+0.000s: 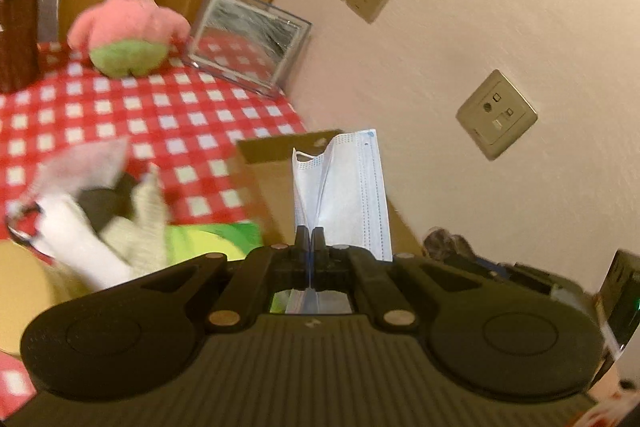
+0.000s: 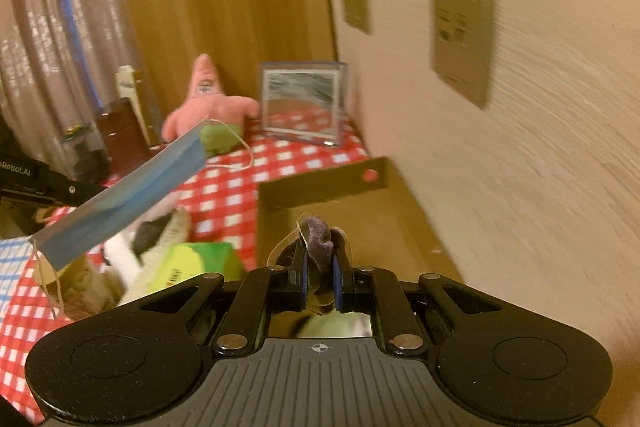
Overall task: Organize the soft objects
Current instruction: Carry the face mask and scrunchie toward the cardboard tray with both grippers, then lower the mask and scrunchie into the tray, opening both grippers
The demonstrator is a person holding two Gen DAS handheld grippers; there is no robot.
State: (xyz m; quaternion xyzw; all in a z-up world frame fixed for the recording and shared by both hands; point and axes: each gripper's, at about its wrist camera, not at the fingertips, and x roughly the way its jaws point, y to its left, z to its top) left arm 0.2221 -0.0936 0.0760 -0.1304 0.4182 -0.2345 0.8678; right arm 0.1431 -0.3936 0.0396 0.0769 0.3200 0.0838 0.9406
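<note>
Left wrist view is showing a pale blue face mask standing pinched between the clenched fingers of the left gripper, hanging over the open cardboard box at the tabletop's wall edge, probably for dropping in. Alongside, the right gripper is clamping a purple fabric piece above that box, both angling downward.

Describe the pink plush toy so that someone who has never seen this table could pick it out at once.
Start at the red-and-white checked tablecloth and look to its far end, by the wooden panel. There the pink plush toy sits upright, between a dark brown box and a clear-framed picture. It alone is star-shaped, with a pointed head and green shorts.
</note>
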